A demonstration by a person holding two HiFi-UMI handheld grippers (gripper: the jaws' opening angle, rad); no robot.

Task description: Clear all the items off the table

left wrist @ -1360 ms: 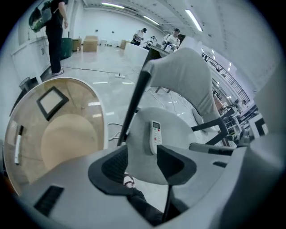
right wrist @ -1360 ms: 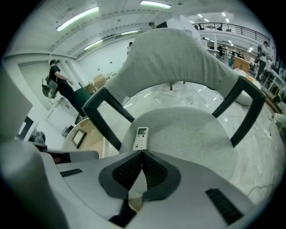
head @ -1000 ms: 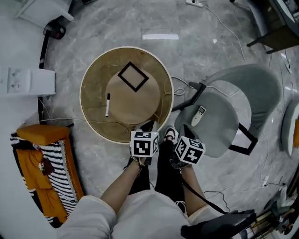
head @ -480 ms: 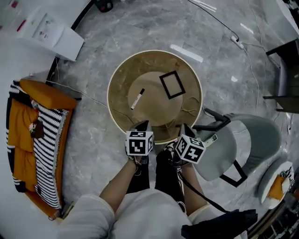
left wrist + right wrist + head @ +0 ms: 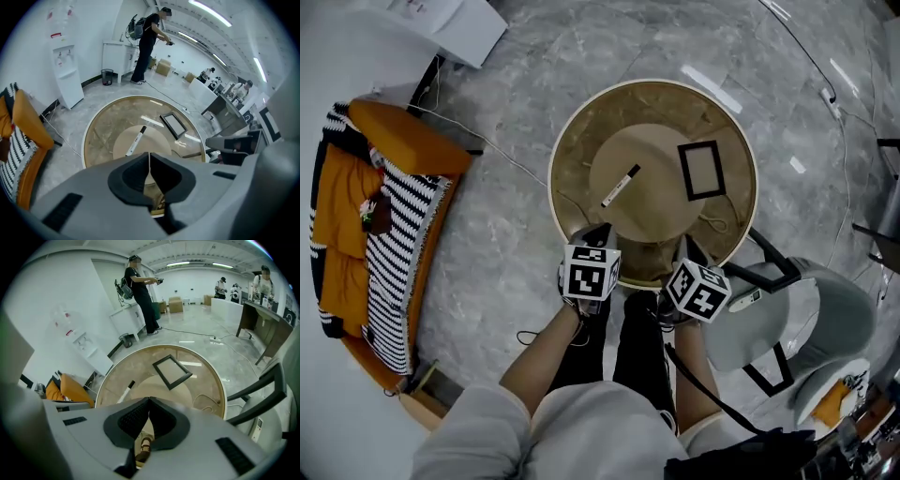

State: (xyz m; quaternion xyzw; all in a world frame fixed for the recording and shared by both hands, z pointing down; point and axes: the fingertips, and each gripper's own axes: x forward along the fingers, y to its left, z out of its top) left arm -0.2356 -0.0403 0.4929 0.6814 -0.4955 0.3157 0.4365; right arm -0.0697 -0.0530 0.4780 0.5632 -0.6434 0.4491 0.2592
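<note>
A round glass table (image 5: 565, 141) with a white rim holds a black-and-white marker (image 5: 621, 186) and a black picture frame (image 5: 701, 170). Both also show in the left gripper view, marker (image 5: 136, 140) and frame (image 5: 174, 124), and in the right gripper view, frame (image 5: 172, 371) and marker (image 5: 125, 391). My left gripper (image 5: 598, 232) hovers at the table's near edge, shut and holding nothing (image 5: 149, 155). My right gripper (image 5: 689, 251) sits beside it at the same edge, also shut and holding nothing (image 5: 149, 401). Both point across the table toward the items.
A grey chair (image 5: 811, 319) with a remote control (image 5: 748, 300) on its seat stands to the right. An orange cushion and striped blanket (image 5: 384, 216) lie to the left. Cables trail over the floor. A person (image 5: 147, 40) stands far across the room.
The head view has swung round: the table now lies further right, the chair lower right, the orange cushion more in view. Both grippers stay by the table's near edge.
</note>
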